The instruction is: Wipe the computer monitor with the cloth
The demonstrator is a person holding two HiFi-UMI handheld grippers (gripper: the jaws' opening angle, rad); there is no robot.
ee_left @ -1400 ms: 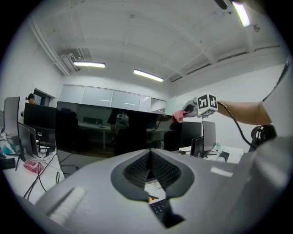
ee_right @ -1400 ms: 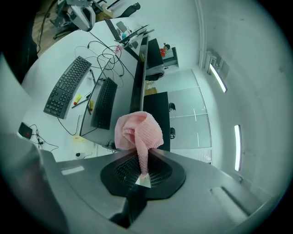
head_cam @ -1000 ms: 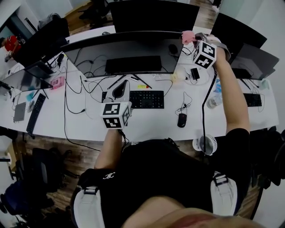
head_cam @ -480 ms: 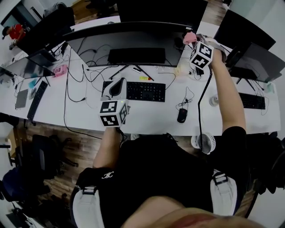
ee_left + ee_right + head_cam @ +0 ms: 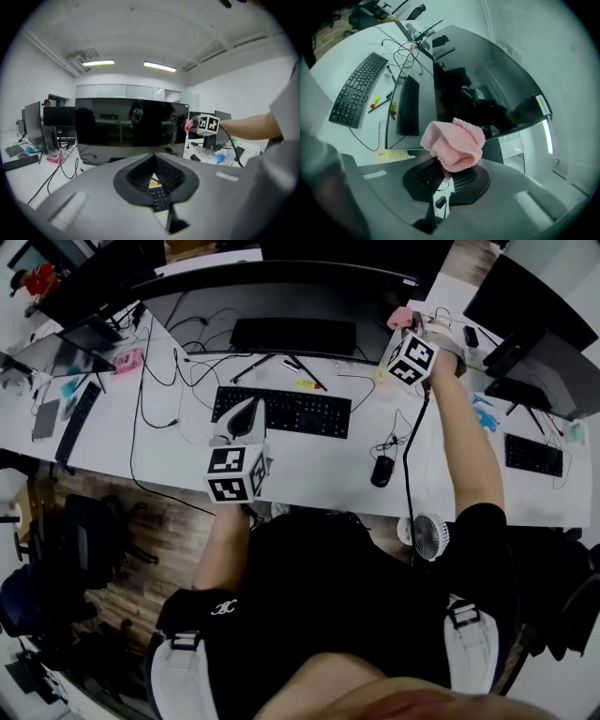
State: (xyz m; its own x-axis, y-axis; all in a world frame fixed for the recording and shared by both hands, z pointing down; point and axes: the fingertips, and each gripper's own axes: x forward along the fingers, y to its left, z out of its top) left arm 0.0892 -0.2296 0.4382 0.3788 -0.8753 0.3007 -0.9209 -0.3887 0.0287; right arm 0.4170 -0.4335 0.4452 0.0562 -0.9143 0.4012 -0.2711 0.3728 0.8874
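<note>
The wide curved black monitor (image 5: 281,296) stands at the back of the white desk (image 5: 309,474). My right gripper (image 5: 405,327) is shut on a bunched pink knitted cloth (image 5: 401,317) at the monitor's right end. In the right gripper view the cloth (image 5: 454,143) sticks out past the jaws of the right gripper (image 5: 443,171), close to the dark screen (image 5: 487,89); I cannot tell whether they touch. My left gripper (image 5: 246,411) hovers over the black keyboard (image 5: 281,412), shut and holding nothing. The left gripper view shows the left gripper (image 5: 154,164), the screen (image 5: 126,129) and the cloth (image 5: 188,124).
A black bar (image 5: 292,336) lies under the monitor among loose cables (image 5: 178,343). A mouse (image 5: 381,471) and a small white fan (image 5: 427,533) sit at the front right. More monitors (image 5: 525,310) and a second keyboard (image 5: 530,454) flank the desk. A pen and yellow items (image 5: 305,382) lie behind the keyboard.
The head view has shifted, so the desk sits lower in frame. The right gripper with the cloth has come down from the monitor's top right corner along its right end. The left gripper stays over the keyboard.
</note>
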